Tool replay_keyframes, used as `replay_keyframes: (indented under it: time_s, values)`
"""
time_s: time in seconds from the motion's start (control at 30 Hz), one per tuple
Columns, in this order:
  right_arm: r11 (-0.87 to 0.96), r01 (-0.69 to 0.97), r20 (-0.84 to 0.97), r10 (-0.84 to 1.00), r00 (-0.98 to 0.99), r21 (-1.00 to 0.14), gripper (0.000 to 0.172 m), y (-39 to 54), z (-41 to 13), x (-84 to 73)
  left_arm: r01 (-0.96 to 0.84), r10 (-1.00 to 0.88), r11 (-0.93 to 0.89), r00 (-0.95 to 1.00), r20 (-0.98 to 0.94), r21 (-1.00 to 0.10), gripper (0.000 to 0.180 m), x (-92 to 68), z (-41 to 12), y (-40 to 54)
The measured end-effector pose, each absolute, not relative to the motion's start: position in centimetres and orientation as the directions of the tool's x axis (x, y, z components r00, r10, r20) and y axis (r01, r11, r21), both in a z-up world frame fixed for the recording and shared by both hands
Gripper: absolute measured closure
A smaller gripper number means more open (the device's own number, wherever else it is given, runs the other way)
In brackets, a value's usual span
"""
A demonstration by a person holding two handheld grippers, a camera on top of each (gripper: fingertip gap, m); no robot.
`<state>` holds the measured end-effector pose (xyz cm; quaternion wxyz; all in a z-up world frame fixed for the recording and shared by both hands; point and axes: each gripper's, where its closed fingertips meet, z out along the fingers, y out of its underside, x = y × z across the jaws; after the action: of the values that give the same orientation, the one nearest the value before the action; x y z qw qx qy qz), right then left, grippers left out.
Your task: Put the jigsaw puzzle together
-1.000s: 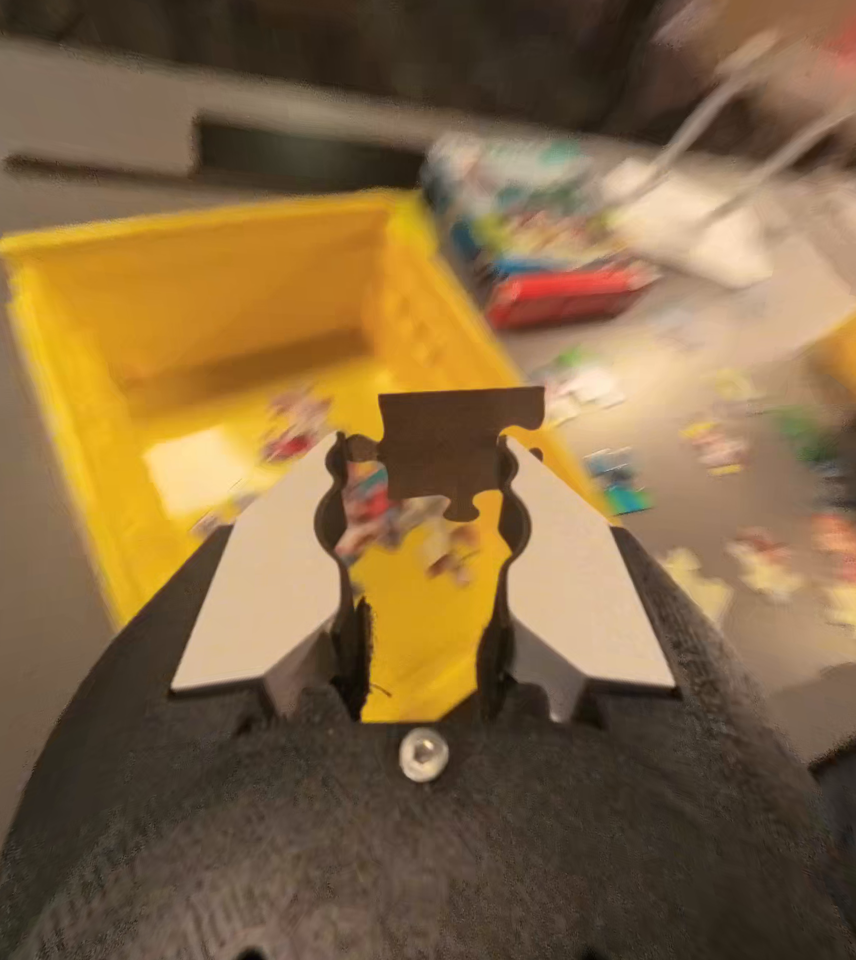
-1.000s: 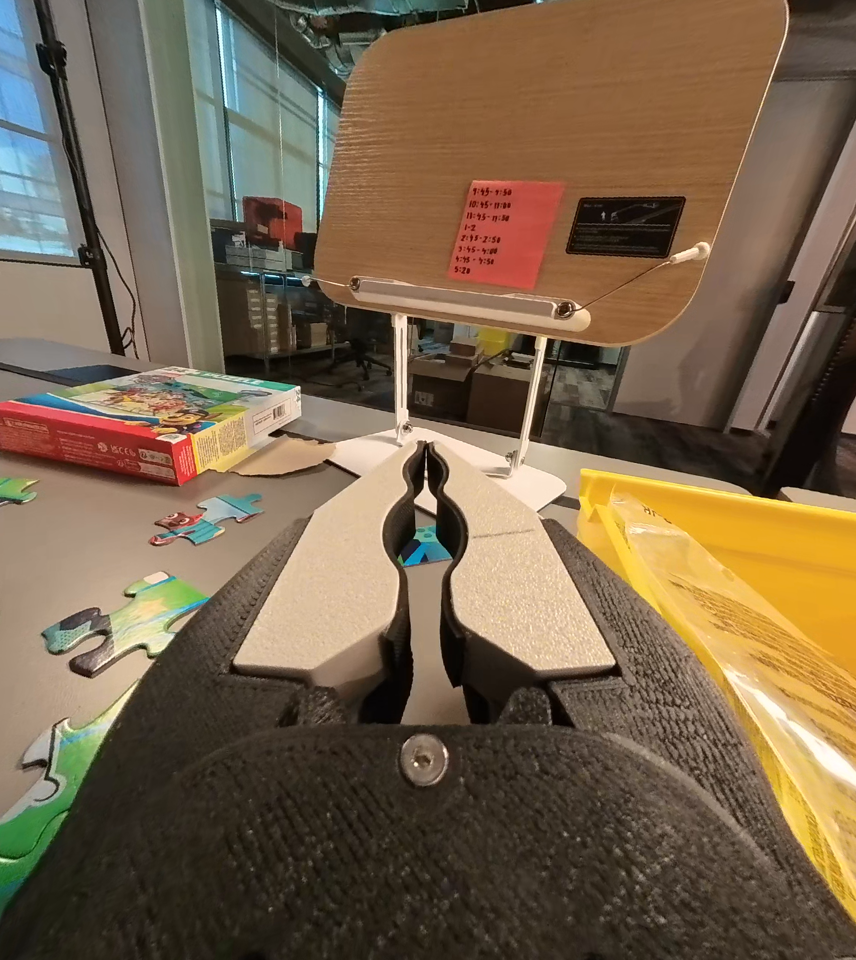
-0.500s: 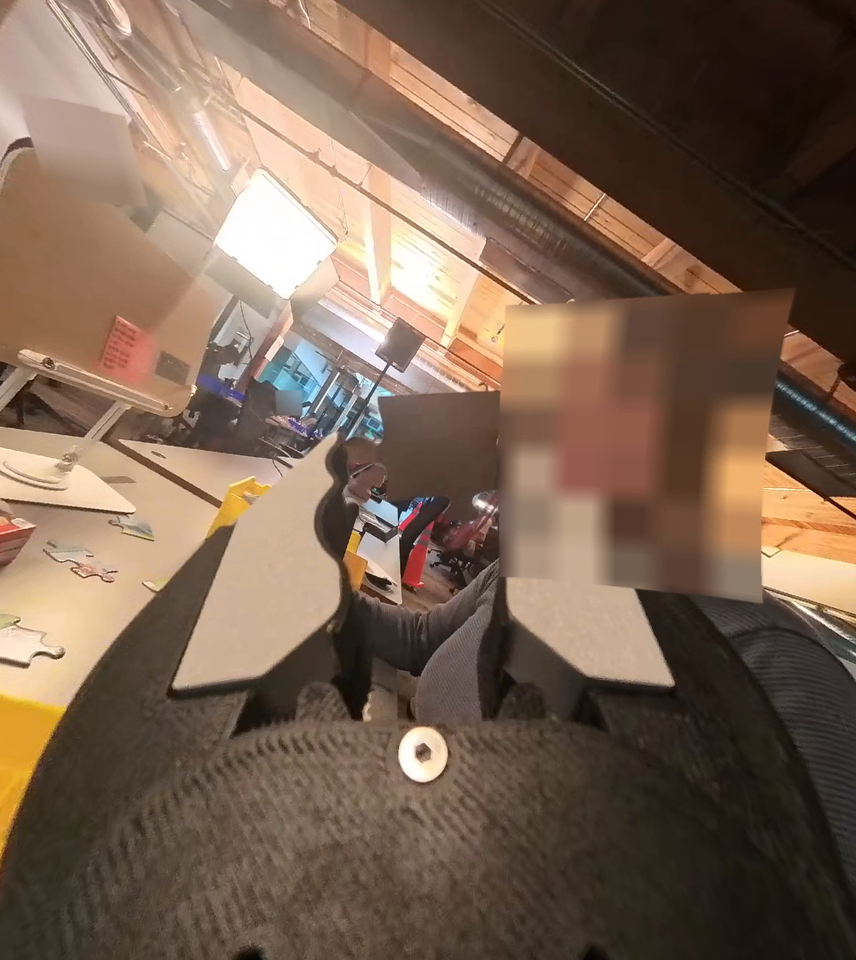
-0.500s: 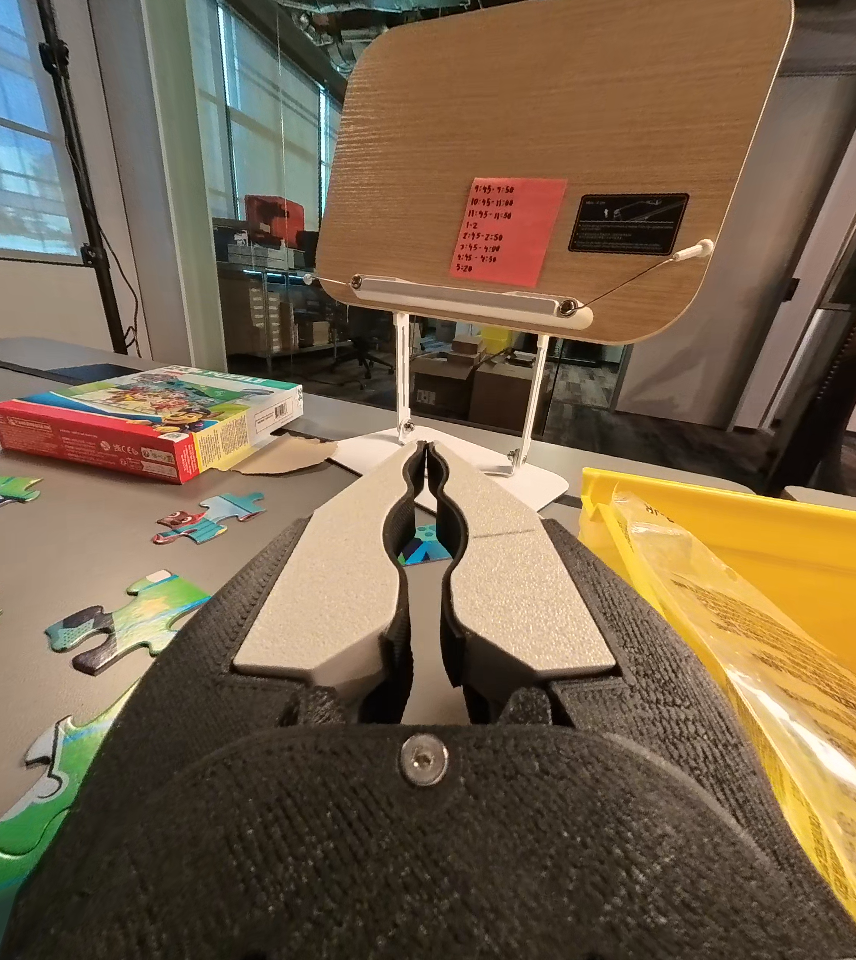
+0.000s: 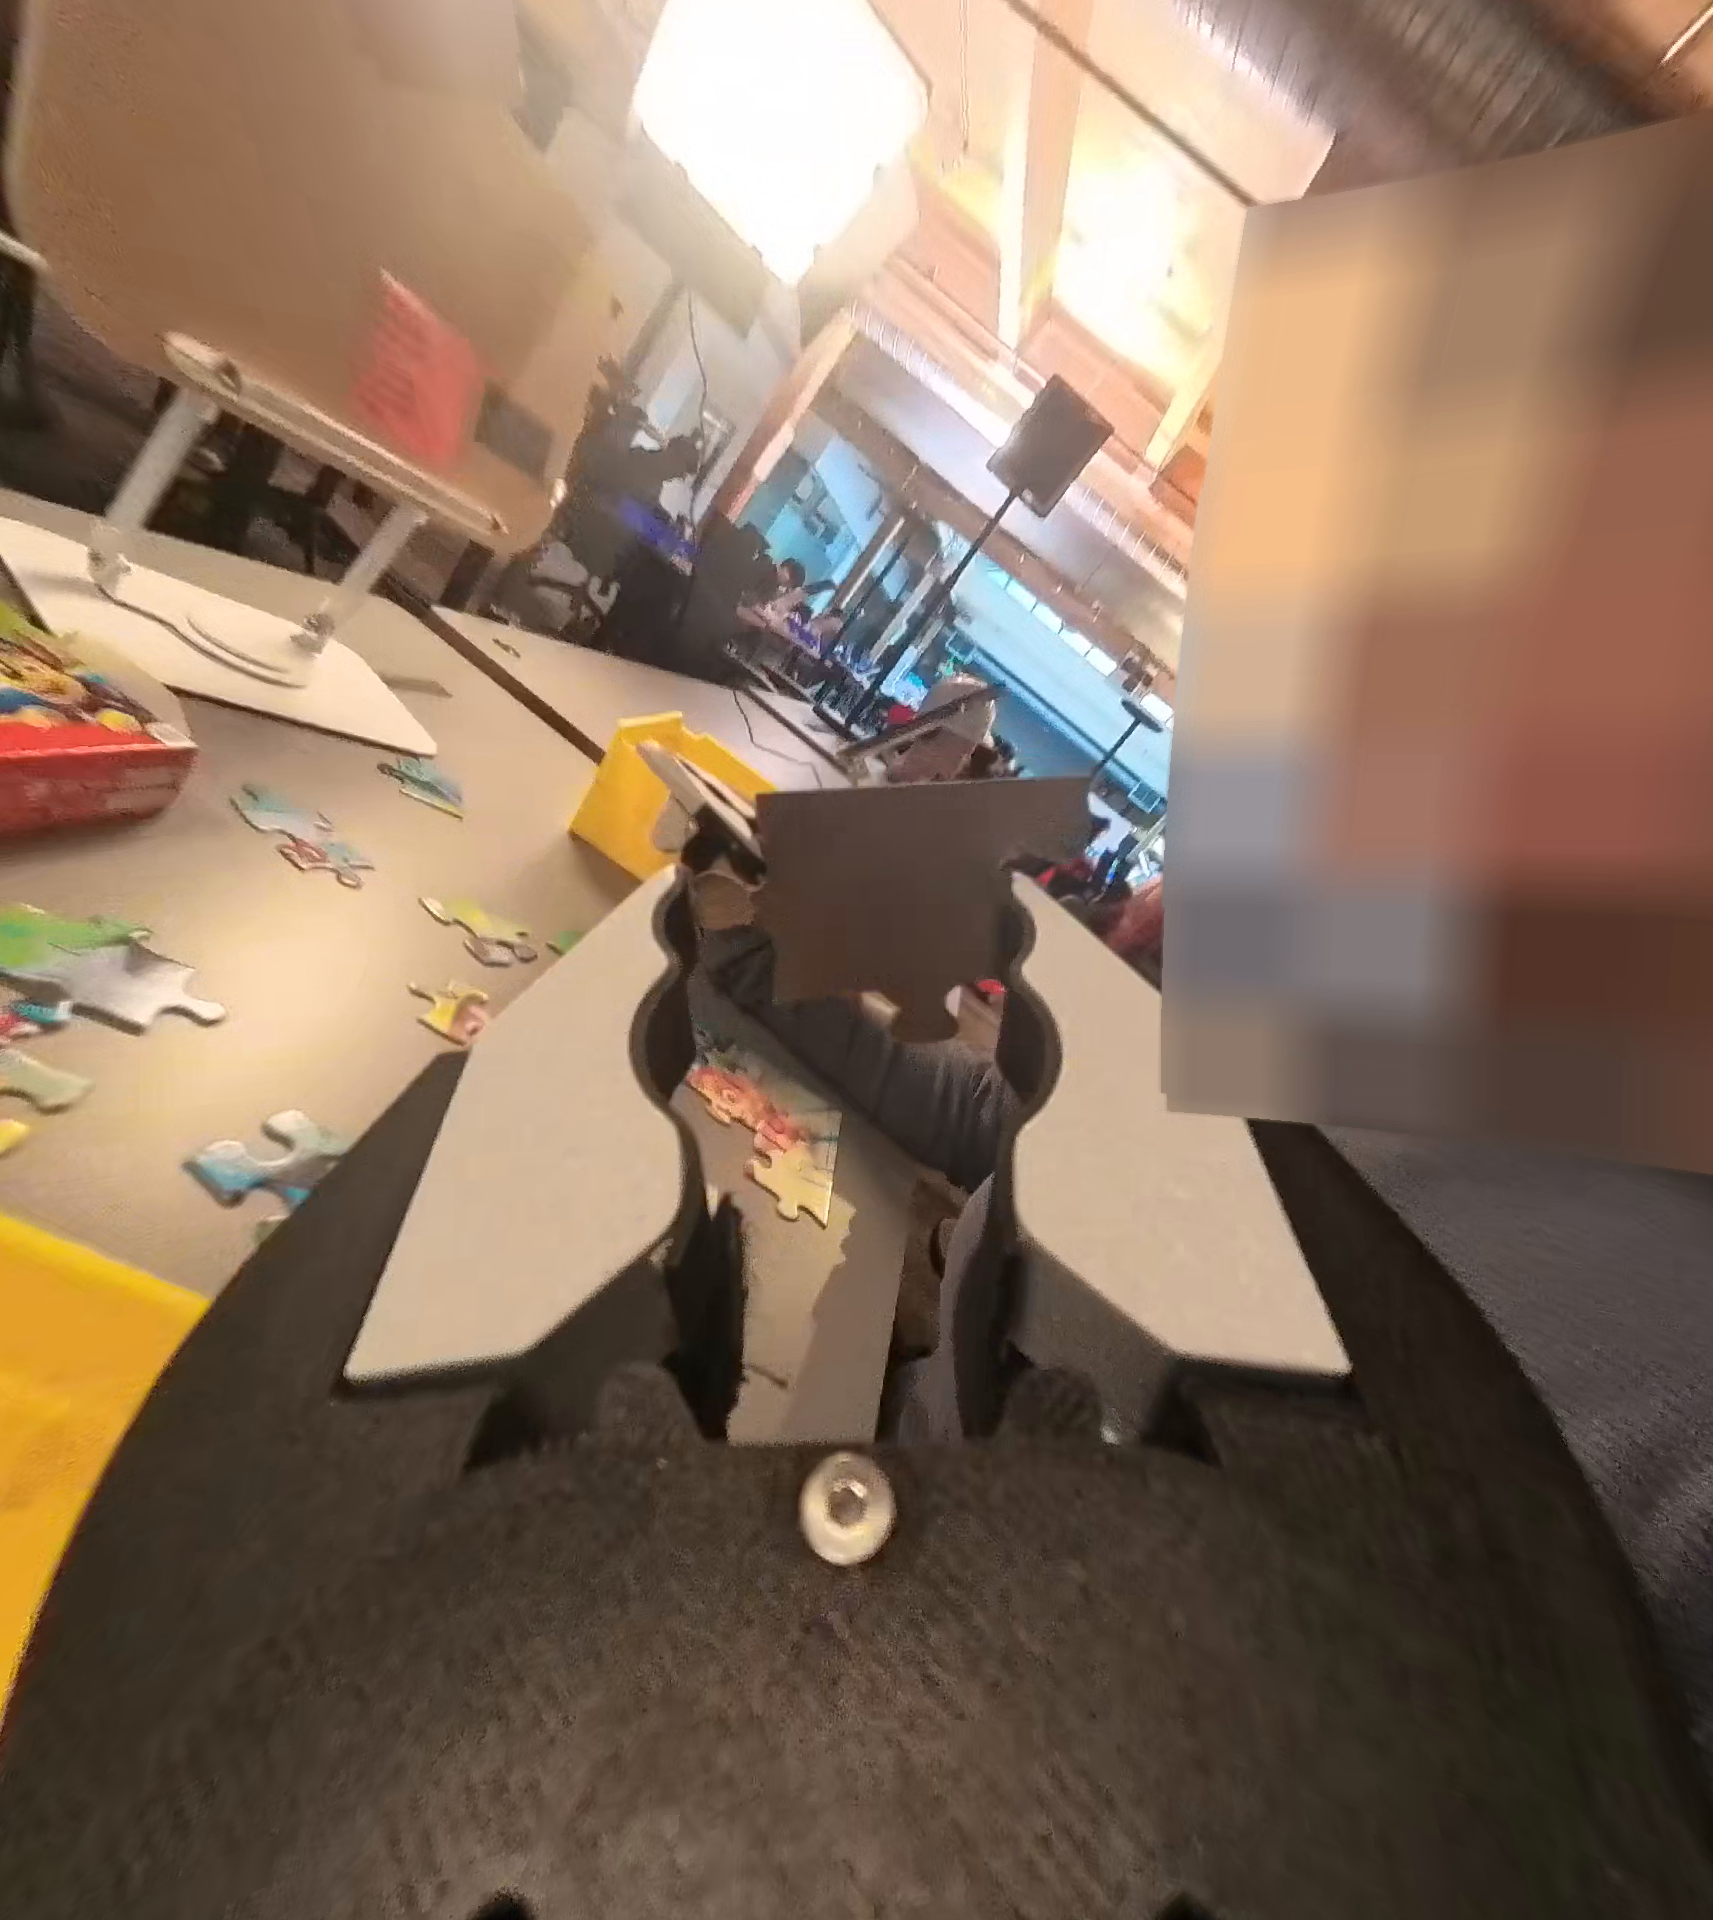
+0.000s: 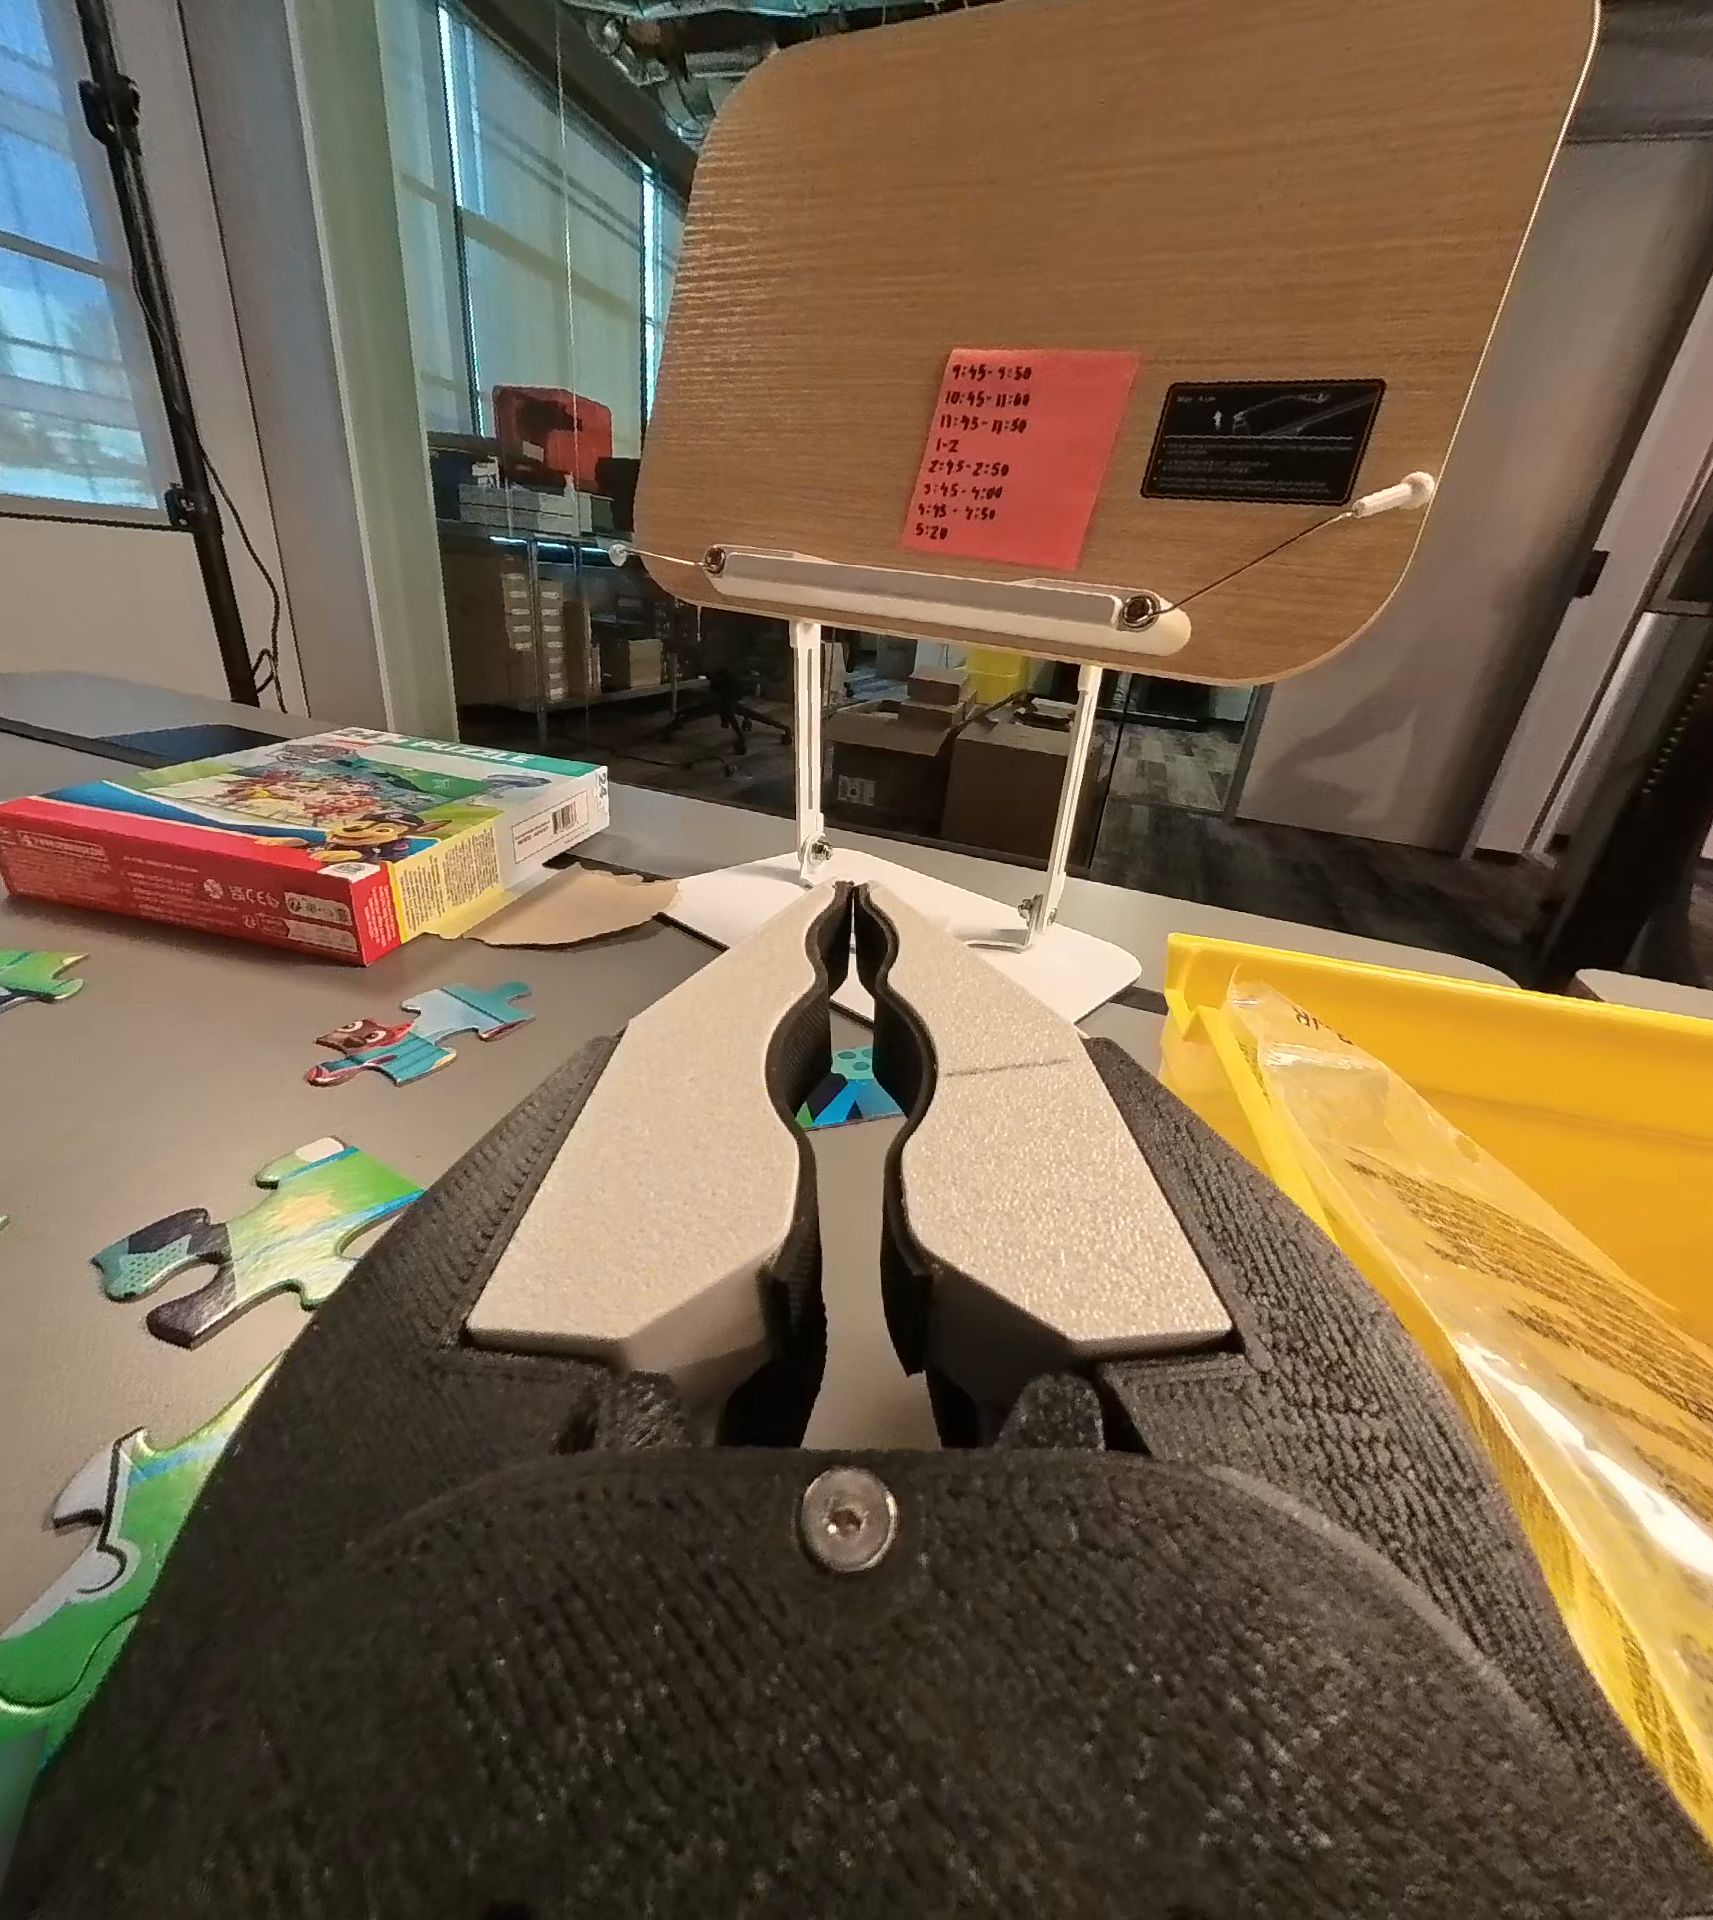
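Note:
My left gripper (image 5: 850,899) is shut on a puzzle piece (image 5: 883,894) whose plain grey back faces the camera. The piece stands upright between the two fingertips, raised above the grey table (image 5: 312,956). My right gripper (image 6: 850,896) is shut with its tips together and nothing between them. It hovers low over the table (image 6: 156,1091), and a blue-green puzzle piece (image 6: 852,1081) on the table shows through the gap behind the tips. Several loose puzzle pieces (image 5: 104,966) lie on the table, and they also show in the right wrist view (image 6: 260,1247).
A red puzzle box (image 6: 291,842) lies at the far left, also in the left wrist view (image 5: 21,748). A wooden book stand (image 6: 1091,312) stands behind. A yellow bin (image 6: 1558,1091) holding a plastic bag (image 6: 1558,1403) is at right. Another yellow bin edge (image 5: 0,1403) and a person's dark sleeve (image 5: 893,1070) are close.
My left gripper swung from above the yellow bin up towards the ceiling, then back down towards the table, keeping the puzzle piece in its grasp. The right gripper has stayed shut and still.

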<state>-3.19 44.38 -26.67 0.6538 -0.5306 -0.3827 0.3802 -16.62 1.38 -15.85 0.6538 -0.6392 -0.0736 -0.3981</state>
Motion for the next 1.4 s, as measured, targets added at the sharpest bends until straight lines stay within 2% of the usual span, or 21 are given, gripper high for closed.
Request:
replay_keyframes:
  time_s: [0.03,0.1,0.17,0.23,0.3,0.37,0.4,0.43,0.53,0.6,0.67,0.73,0.9,0.93,1.0,1.1,1.2,1.27,1.3,1.4]
  values:
    - [0.15,-0.089,0.1,0.903,0.418,-0.985,0.172,44.4,-26.7,-3.2,0.6,-0.427,-0.136,0.683,0.593,-0.789,0.124,-15.3,-16.3,1.9]
    - [0.186,-0.081,0.139,0.905,0.402,-0.979,0.168,43.8,-26.3,-3.5,0.58,-0.451,-0.145,0.682,0.575,-0.802,0.124,-13.1,-17.1,2.7]
    - [0.234,-0.132,0.192,0.943,0.272,-0.963,0.159,40.5,-24.4,-4.5,0.588,-0.496,-0.154,0.649,0.577,-0.794,0.125,-11.5,-17.3,3.1]
    - [0.148,-0.233,0.177,0.978,-0.111,-0.961,0.147,32.5,-21.4,-6.2,0.609,-0.542,-0.19,0.589,0.599,-0.77,0.125,-10.4,-17.6,3.6]
    - [0.092,-0.198,0.173,0.878,-0.446,-0.976,0.121,24.0,-19.7,-7.3,0.614,-0.543,-0.214,0.572,0.615,-0.76,0.125,-10.0,-18.3,4.6]
    - [0.307,-0.114,0.32,0.794,-0.517,-0.945,0.087,18.2,-20.5,-9.3,0.623,-0.55,-0.222,0.555,0.624,-0.75,0.125,-9.5,-18.5,5.6]
    - [0.415,-0.131,0.416,0.732,-0.54,-0.9,0.077,15.5,-20.7,-9.8,0.625,-0.549,-0.224,0.553,0.627,-0.747,0.125,-9.3,-18.7,6.2]
    - [0.473,-0.184,0.487,0.667,-0.564,-0.862,0.075,12.9,-20.5,-9.9,0.624,-0.547,-0.229,0.553,0.629,-0.747,0.125,-9.1,-18.9,6.6]
    - [0.566,-0.35,0.651,0.511,-0.561,-0.746,0.075,8.0,-19.7,-9.6,0.621,-0.547,-0.255,0.539,0.64,-0.741,0.124,-8.4,-19.6,7.4]
    - [0.631,-0.399,0.726,0.424,-0.541,-0.665,0.081,6.3,-19.9,-9.7,0.616,-0.541,-0.27,0.539,0.646,-0.74,0.124,-8.2,-20.1,7.7]
    - [0.688,-0.399,0.767,0.372,-0.523,-0.606,0.088,5.3,-20.4,-10.1,0.613,-0.529,-0.273,0.548,0.648,-0.741,0.124,-8.1,-20.6,7.8]
    - [0.726,-0.399,0.785,0.313,-0.535,-0.56,0.11,4.3,-21.3,-10.0,0.621,-0.528,-0.264,0.547,0.65,-0.738,0.125,-8.3,-20.7,7.7]
    - [0.765,-0.349,0.761,0.268,-0.591,-0.541,0.113,4.6,-22.8,-10.3,0.622,-0.477,-0.261,0.582,0.659,-0.738,0.121,-9.0,-21.8,7.0]
    - [0.786,-0.335,0.763,0.25,-0.595,-0.519,0.152,5.3,-23.1,-10.5,0.628,-0.464,-0.255,0.587,0.663,-0.735,0.117,-9.5,-21.8,6.5]
    - [0.84,-0.311,0.771,0.183,-0.61,-0.445,0.162,7.1,-24.5,-10.9,0.647,-0.426,-0.205,0.616,0.662,-0.734,0.109,-11.1,-21.5,5.0]
    - [0.945,-0.122,0.663,0.117,-0.739,-0.303,0.172,11.5,-28.9,-12.2,0.617,-0.296,-0.086,0.734,0.611,-0.782,0.113,-15.0,-20.9,1.6]
    - [0.979,-0.035,0.55,0.084,-0.831,-0.203,0.172,14.0,-31.9,-12.9,0.553,-0.142,-0.009,0.824,0.548,-0.833,0.118,-18.8,-20.1,-1.9]
    - [0.983,0.025,0.488,0.113,-0.865,-0.183,0.172,14.8,-32.9,-13.4,0.53,-0.05,0.011,0.847,0.529,-0.848,0.121,-20.6,-20.0,-3.8]
    - [0.978,0.055,0.461,0.145,-0.876,-0.203,0.172,14.9,-33.1,-13.5,0.516,-0.001,0.01,0.857,0.516,-0.857,0.121,-21.3,-20.3,-4.6]
    - [0.94,0.132,0.431,0.265,-0.863,-0.314,0.154,14.5,-33.0,-13.6,0.473,0.163,0.001,0.869,0.467,-0.881,0.123,-23.3,-21.9,-6.8]
